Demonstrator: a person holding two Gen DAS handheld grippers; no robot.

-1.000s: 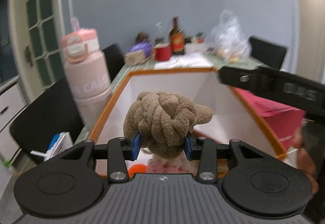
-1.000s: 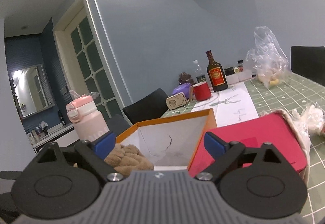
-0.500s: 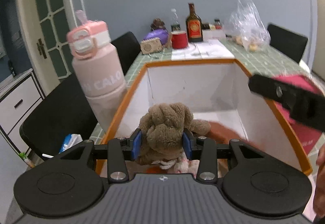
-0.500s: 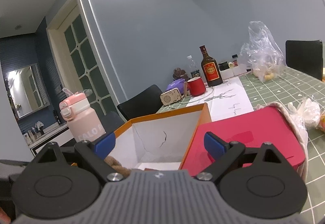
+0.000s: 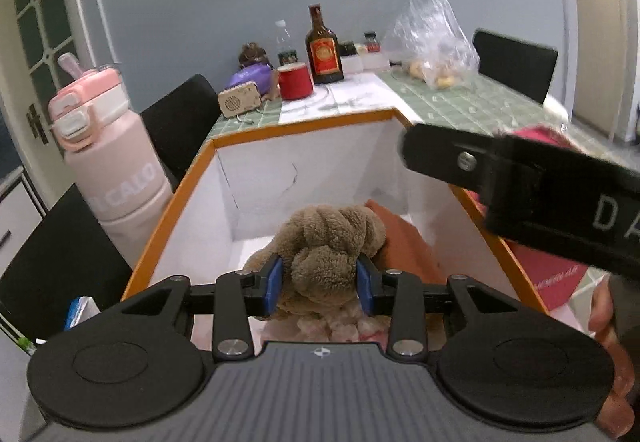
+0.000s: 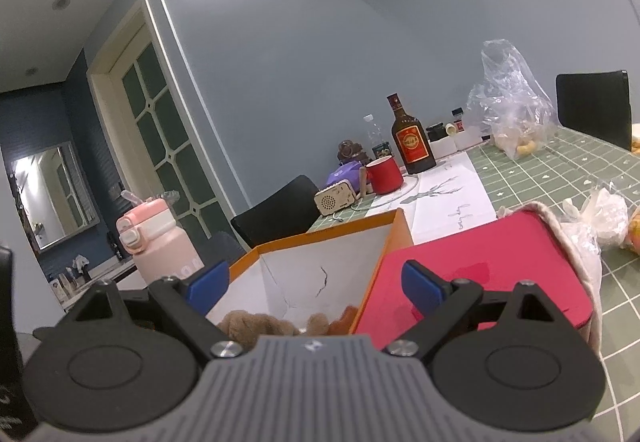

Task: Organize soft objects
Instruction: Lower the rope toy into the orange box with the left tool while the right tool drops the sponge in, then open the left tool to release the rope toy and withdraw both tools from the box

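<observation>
A brown knotted plush (image 5: 328,238) sits between the blue pads of my left gripper (image 5: 318,282), whose jaws are closing and press on its sides. It hangs low inside the white box with an orange rim (image 5: 304,125), above a pink fluffy item (image 5: 340,326) and beside a rust-coloured cloth (image 5: 404,242). My right gripper (image 6: 316,282) stands open with nothing between its fingers, over the box's right wall (image 6: 320,238). In the right wrist view the plush (image 6: 256,324) peeks up just above the gripper body. The right gripper's black body (image 5: 520,181) crosses the left wrist view at the right.
A pink water bottle (image 5: 112,169) stands against the box's left side and a red box (image 6: 460,262) against its right. Farther back on the green table are a red mug (image 5: 295,81), a dark bottle (image 5: 324,49) and a plastic bag (image 5: 432,37). Black chairs surround the table.
My left gripper has carried the brown plush forward and down, from above the box rim to low inside the box. The right gripper has stayed where it was.
</observation>
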